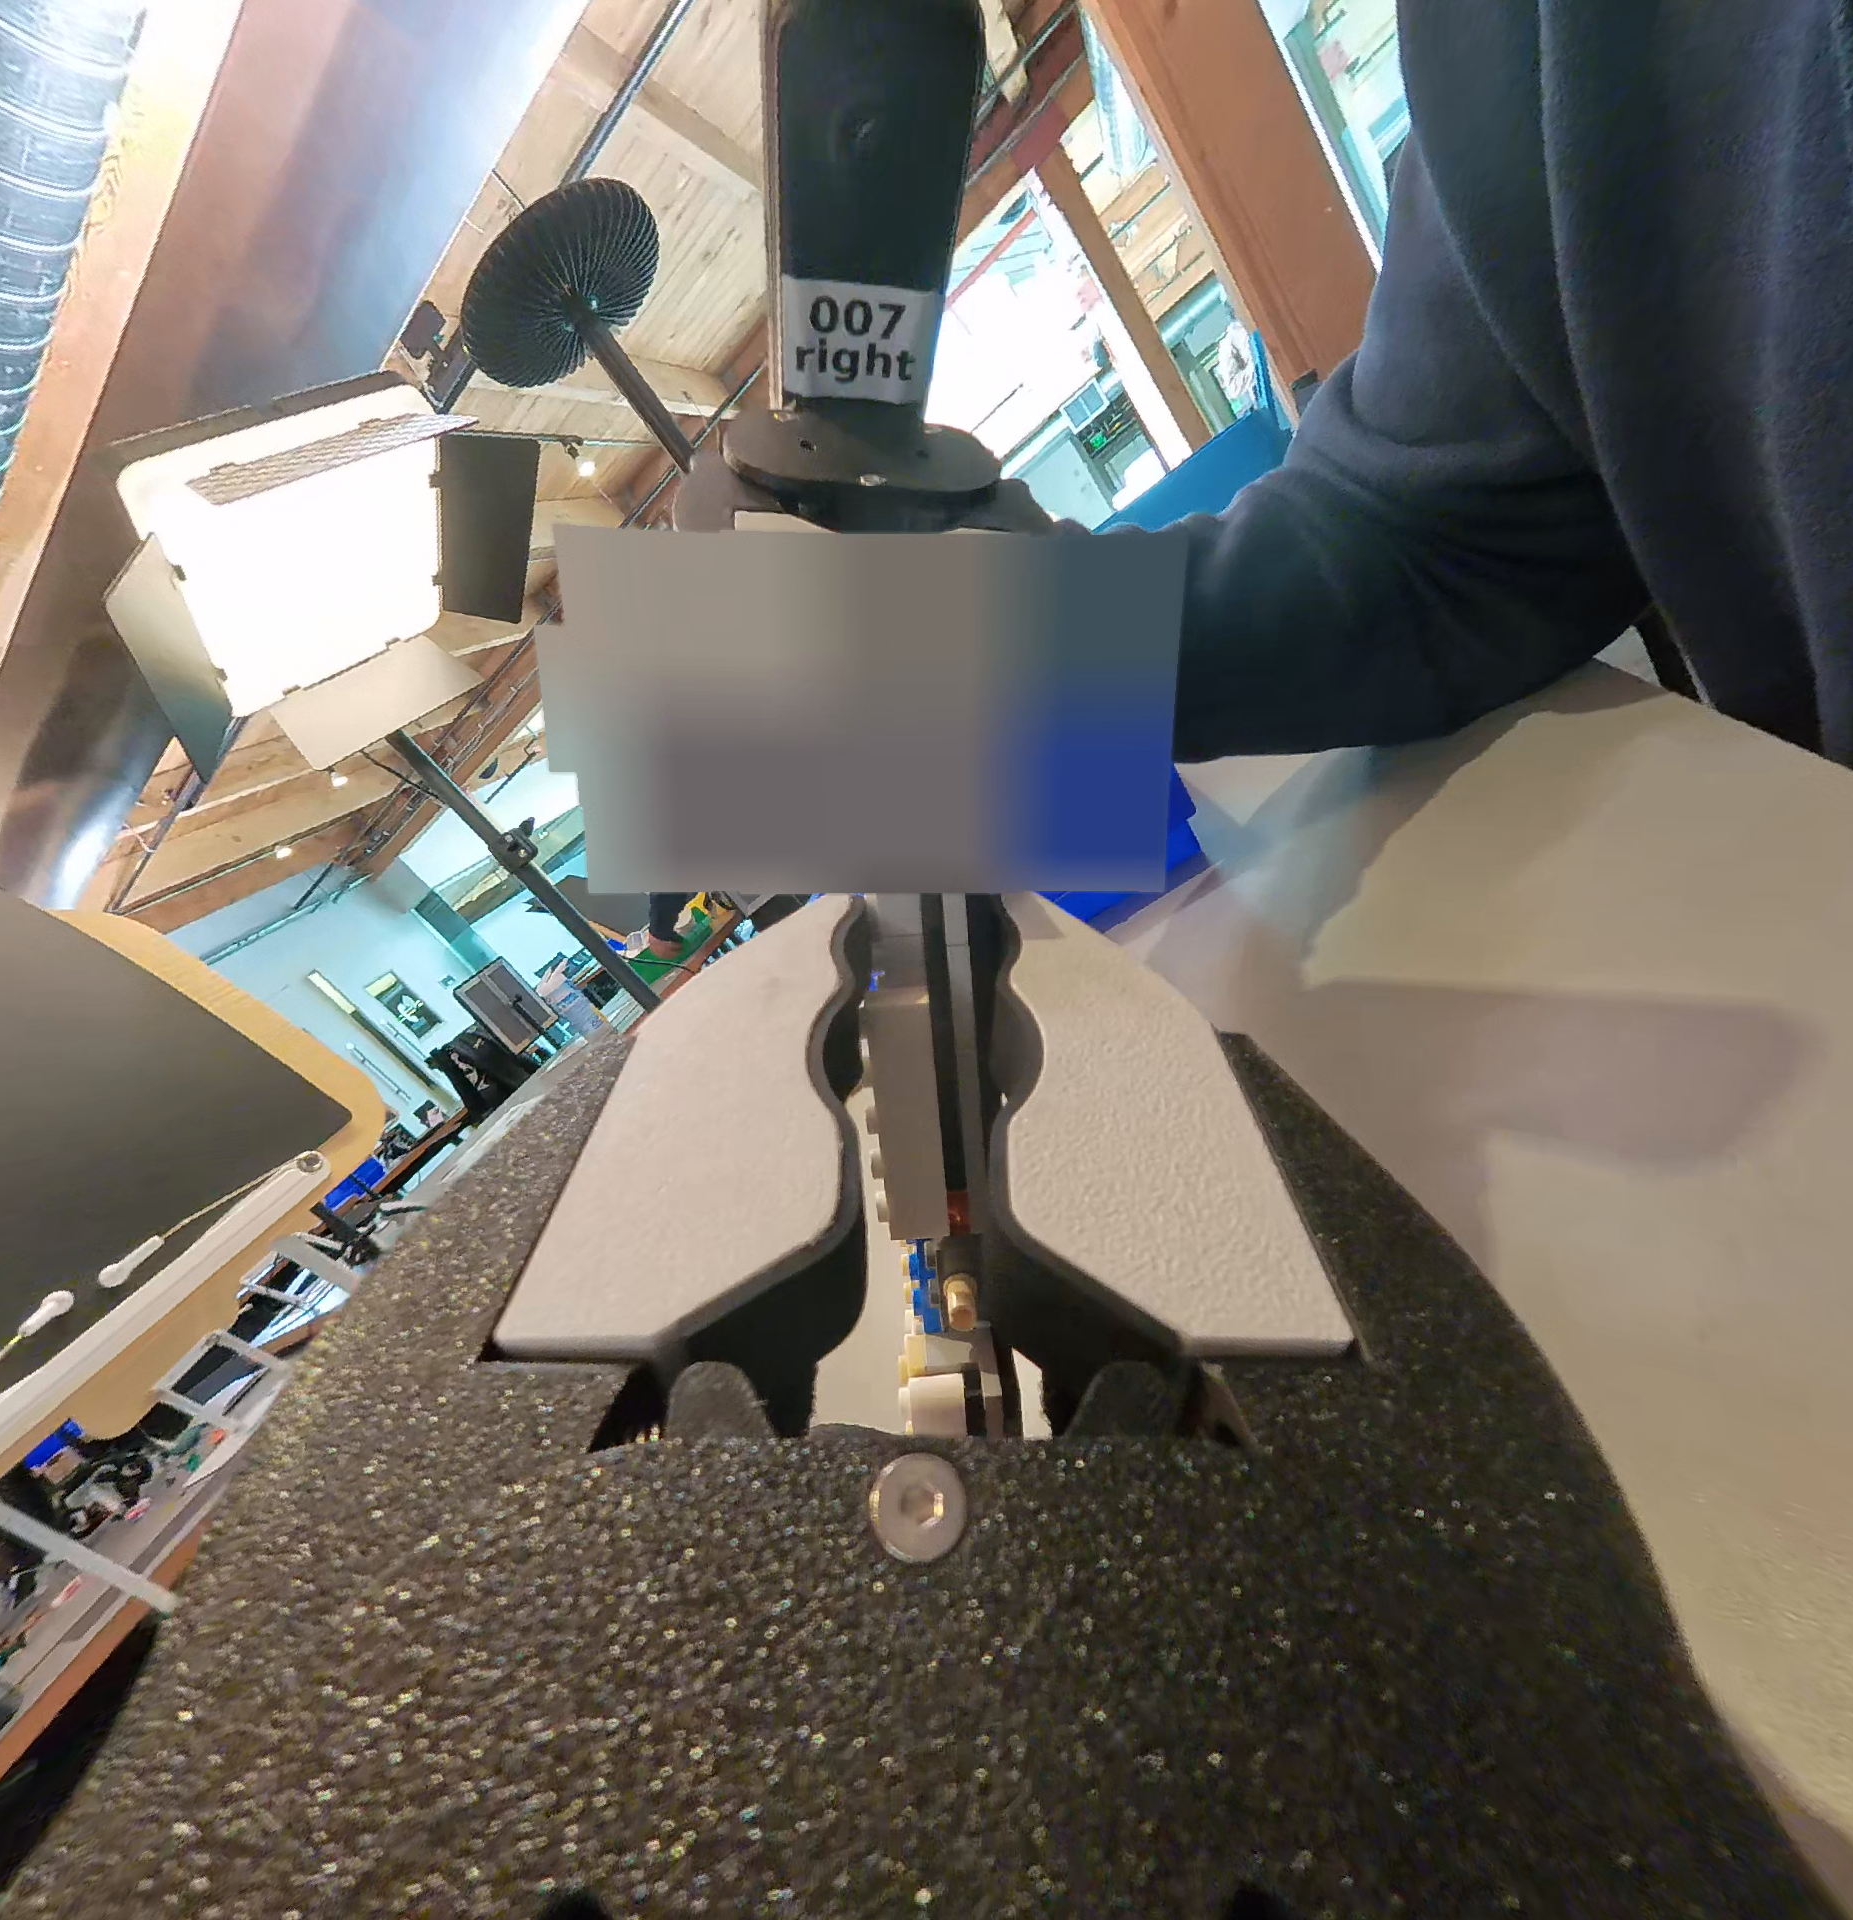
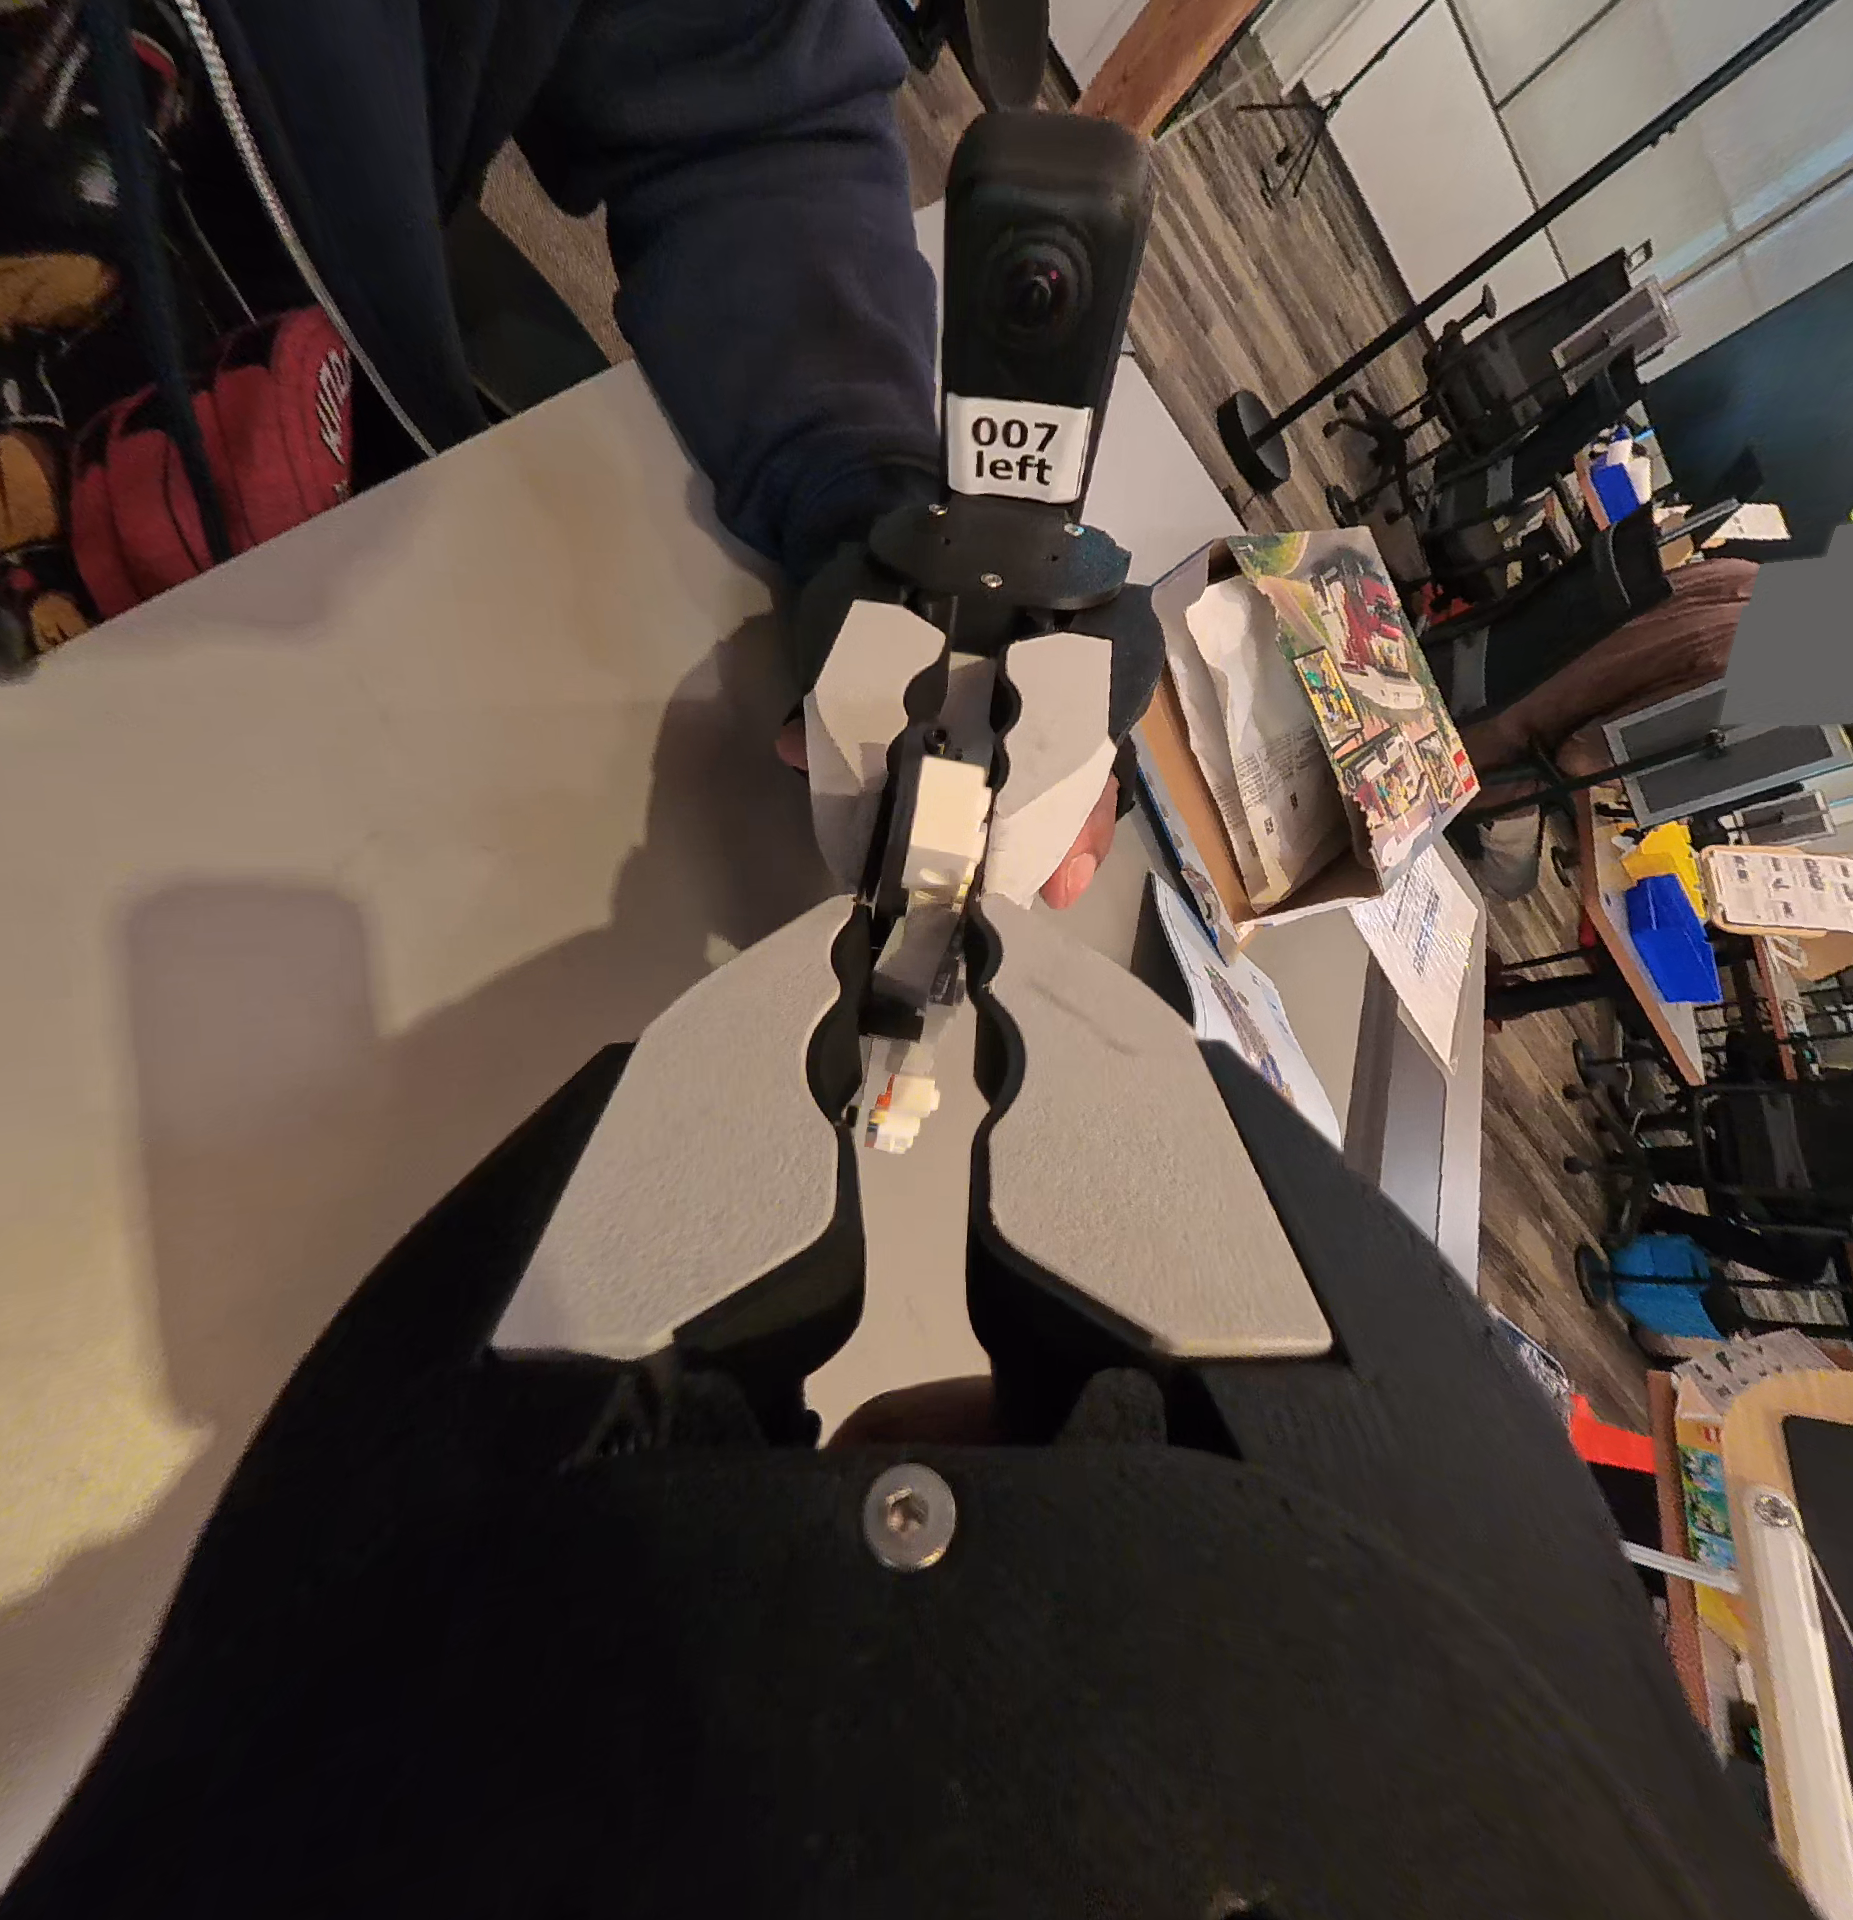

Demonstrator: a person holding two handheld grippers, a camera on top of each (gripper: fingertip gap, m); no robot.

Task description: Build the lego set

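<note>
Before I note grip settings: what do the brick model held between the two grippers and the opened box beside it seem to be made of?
The brick model looks like hard moulded plastic: crisp edges, round studs, slightly glossy white, grey and black blocks. The opened box looks like thin cardboard: brown inner flaps, a glossy printed outer face, folded corners. The left gripper and right gripper both clamp the model.

I count: two grippers (image 2: pixel 917 935), one brick assembly (image 2: pixel 937 821), one printed box (image 2: pixel 1317 727), two leaflets (image 2: pixel 1421 935), one table (image 2: pixel 278 779).

A big open workshop-office: timber ceiling beams (image 1: pixel 631 135), a silver duct (image 1: pixel 18 208), a studio light panel (image 1: pixel 278 561) on a stand, office chairs (image 2: pixel 1504 405), cluttered benches with blue bins (image 2: pixel 1670 935).
</note>
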